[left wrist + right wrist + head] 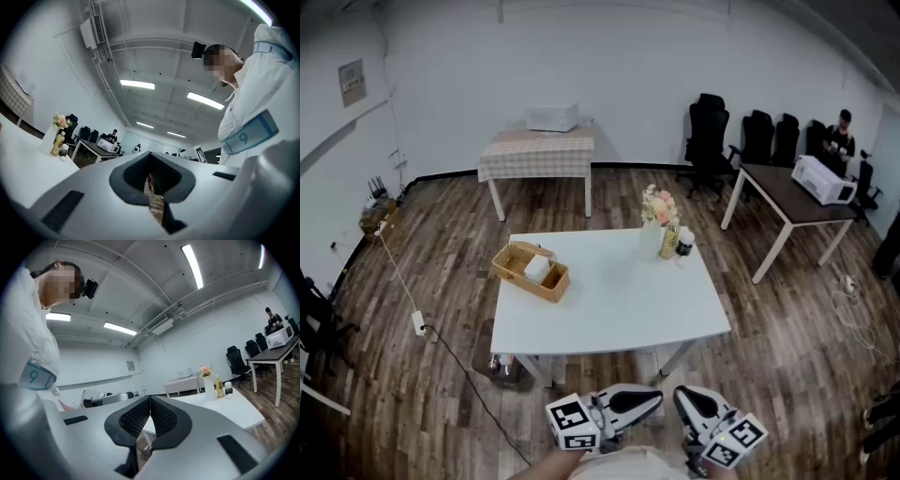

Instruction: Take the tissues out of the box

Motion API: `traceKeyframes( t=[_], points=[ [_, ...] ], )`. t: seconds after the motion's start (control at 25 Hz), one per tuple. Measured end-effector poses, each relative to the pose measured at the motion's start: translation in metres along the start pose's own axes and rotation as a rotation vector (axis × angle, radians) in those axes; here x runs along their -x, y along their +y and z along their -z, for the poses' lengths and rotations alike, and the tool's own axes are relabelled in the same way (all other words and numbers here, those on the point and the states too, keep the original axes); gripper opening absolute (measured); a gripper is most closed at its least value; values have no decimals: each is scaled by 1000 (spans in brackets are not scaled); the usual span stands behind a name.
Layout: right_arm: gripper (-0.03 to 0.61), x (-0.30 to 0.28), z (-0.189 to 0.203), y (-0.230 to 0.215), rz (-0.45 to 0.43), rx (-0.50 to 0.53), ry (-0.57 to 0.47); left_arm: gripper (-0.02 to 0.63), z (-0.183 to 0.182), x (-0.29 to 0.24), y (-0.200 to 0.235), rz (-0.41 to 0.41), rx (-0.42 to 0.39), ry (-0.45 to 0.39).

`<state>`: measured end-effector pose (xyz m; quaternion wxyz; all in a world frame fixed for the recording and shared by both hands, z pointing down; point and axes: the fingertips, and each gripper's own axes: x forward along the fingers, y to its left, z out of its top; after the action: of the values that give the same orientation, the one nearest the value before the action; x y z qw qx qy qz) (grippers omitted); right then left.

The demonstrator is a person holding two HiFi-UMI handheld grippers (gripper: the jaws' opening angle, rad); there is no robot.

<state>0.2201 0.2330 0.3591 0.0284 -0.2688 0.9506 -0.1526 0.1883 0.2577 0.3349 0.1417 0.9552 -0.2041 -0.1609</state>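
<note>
A woven tissue box (531,271) with white tissue showing in it sits on the white table (619,300), toward its left side. Both grippers are held low at the bottom of the head view, well short of the table's near edge. My left gripper (656,400) is shut with nothing between its jaws. My right gripper (680,396) is shut and empty too. In the left gripper view the closed fingertips (151,154) point up past the person's white coat. The right gripper view shows closed fingertips (150,398) and the table (229,405) off to the right.
A vase of flowers (658,217), a bottle (670,242) and a small jar (683,243) stand at the table's far right. Behind is a checked-cloth table (539,155) with a white appliance. At right stand a dark desk (787,192), office chairs and a seated person. A cable (441,342) crosses the floor at left.
</note>
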Motion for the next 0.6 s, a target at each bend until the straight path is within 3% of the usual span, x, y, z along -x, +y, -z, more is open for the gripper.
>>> traceKeyframes(
  t=[0.6],
  points=[
    [34,1,0,-1,-16,-4,4,2,5,-6,-4,-9,2,24]
  ],
)
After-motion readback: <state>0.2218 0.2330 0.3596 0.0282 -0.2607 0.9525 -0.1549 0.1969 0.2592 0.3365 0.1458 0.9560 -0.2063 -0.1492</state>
